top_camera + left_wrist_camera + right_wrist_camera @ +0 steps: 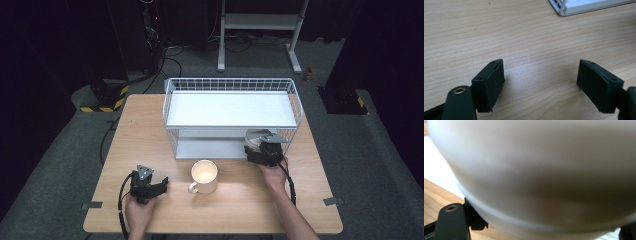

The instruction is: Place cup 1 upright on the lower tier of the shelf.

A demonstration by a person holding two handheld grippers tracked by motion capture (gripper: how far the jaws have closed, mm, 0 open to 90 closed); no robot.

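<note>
On the left, the left gripper [159, 185] rests on the desk [250, 205], jaws apart over bare wood. The cream mug [204, 176] stands just to its right, handle turned toward it, nothing visible inside. Further right, the right gripper [254, 150], at the wire rack's [230, 107] lower shelf, has its jaws clamped on a pale rounded bowl [544, 175], seemingly bound for that shelf.
</note>
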